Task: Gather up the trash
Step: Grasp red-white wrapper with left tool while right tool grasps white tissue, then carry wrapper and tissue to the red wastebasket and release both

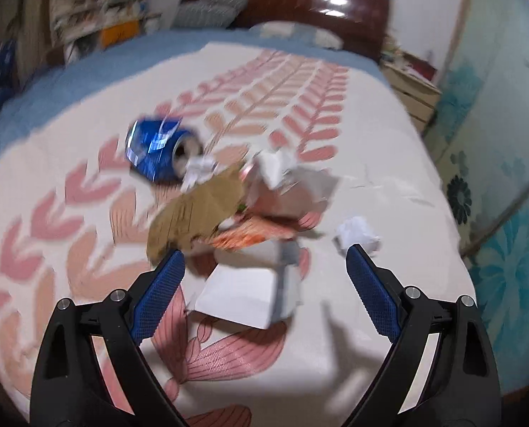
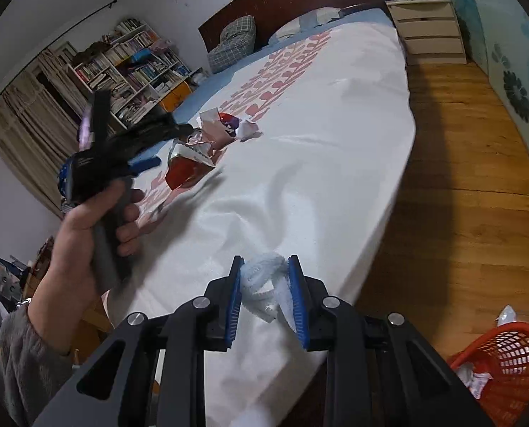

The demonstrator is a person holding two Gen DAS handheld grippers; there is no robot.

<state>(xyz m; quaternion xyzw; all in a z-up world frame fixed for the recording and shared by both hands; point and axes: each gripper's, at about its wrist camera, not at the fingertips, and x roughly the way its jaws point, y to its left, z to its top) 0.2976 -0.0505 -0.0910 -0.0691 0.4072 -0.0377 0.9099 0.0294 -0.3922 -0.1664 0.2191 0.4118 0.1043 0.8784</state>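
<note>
A blurred heap of trash lies on the bedspread [image 1: 371, 142]: a dented blue can [image 1: 158, 153], a brown cardboard scrap [image 1: 197, 210], an orange wrapper [image 1: 243, 238], white folded paper [image 1: 239, 295] and a crumpled white ball [image 1: 358, 236]. My left gripper [image 1: 264, 256] stands open just before the heap, one fingertip by the cardboard and the other by the paper ball. In the right wrist view a hand [image 2: 86, 220] holds the left gripper [image 2: 143, 163] near a red packet [image 2: 184, 172]. My right gripper [image 2: 264, 261] is shut on a crumpled white tissue [image 2: 264, 277] above the bed's near edge.
An orange mesh basket [image 2: 506, 359] with paper in it stands on the wooden floor [image 2: 460, 178] at the lower right, beside the bed. A cream chest of drawers [image 2: 431, 32] stands by the dark headboard [image 2: 293, 3]. A bookshelf [image 2: 133, 67] is at the far left.
</note>
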